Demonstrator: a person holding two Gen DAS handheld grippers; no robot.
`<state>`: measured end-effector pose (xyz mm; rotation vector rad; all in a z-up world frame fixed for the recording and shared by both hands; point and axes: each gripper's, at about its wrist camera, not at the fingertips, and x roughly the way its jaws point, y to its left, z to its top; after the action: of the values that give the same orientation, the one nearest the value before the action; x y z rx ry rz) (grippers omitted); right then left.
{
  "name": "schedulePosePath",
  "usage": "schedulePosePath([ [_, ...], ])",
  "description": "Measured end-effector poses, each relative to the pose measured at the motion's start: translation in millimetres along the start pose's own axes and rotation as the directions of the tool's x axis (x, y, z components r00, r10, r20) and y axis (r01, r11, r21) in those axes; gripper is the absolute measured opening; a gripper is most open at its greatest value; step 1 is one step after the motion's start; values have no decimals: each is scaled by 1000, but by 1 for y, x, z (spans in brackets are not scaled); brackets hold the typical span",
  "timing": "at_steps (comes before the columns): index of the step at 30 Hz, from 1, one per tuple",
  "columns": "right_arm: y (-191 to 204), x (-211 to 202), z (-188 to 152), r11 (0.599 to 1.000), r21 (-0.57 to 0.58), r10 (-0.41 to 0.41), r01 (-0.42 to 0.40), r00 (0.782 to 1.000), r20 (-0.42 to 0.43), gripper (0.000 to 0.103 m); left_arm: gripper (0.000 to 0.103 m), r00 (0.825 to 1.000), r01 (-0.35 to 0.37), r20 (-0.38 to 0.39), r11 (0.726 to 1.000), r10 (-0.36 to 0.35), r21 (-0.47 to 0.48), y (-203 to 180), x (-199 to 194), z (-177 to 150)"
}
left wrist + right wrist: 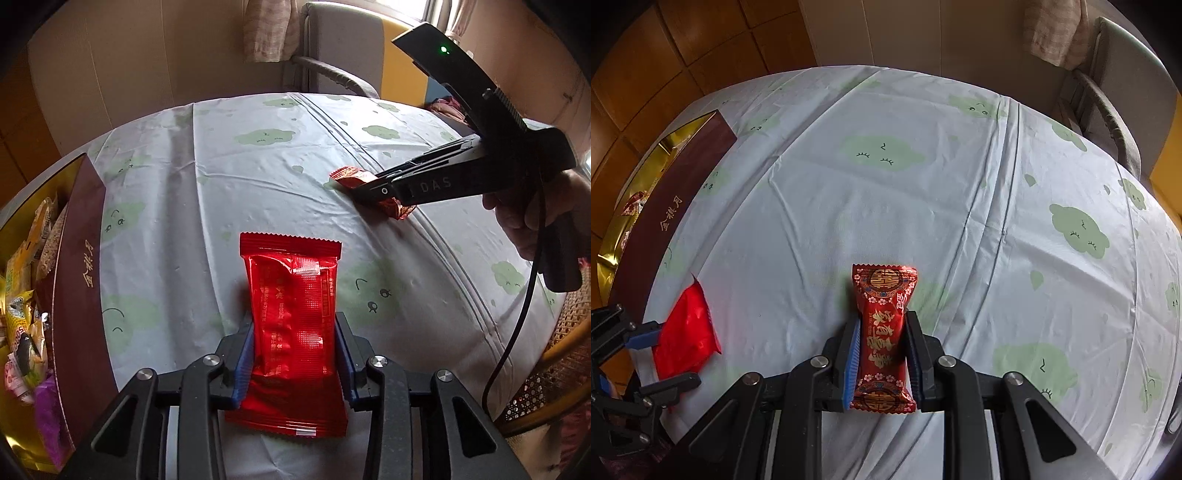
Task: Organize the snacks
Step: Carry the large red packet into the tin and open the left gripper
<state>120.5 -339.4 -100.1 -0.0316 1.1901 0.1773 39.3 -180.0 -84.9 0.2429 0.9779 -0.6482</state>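
Snack box (79,258), maroon-walled with a gold lining and already holding mixed packets, sits at the far left edge of the table (229,177). I judge that everything coming turns on this: both packets must travel left to reach it.

Left claw (295,354) is the nearer one; the box wall lies just beside it on its left. It is clamped on a plain red packet (291,325), pads pressing both long edges, the long axis running straight out along the fingers, far end free above the cloth.

Right claw (882,354) sits well to the right of the box, with the left claw between them. It is closed on a smaller patterned red candy (882,332), held the same way, lengthwise between the pads. Whether the candy's far end touches the cloth, I cannot tell.

I judge the left should go first.
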Motion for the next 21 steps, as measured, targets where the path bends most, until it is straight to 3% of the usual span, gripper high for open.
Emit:
schedulePosePath([
  [5, 8, -3, -1, 998, -47, -35, 35, 999, 14, 23, 39, 999, -37, 35, 999, 38, -15, 5, -23, 3],
  [12, 12, -6, -5, 995, -78, -63, 65, 998, 29, 23, 39, 994, -95, 48, 987, 102, -126, 29, -57, 4],
  [21, 17, -5, -6, 991, -88, -97, 100, 995, 40, 23, 39, 980, -166, 79, 968, 183, -186, 52, -91, -6],
])
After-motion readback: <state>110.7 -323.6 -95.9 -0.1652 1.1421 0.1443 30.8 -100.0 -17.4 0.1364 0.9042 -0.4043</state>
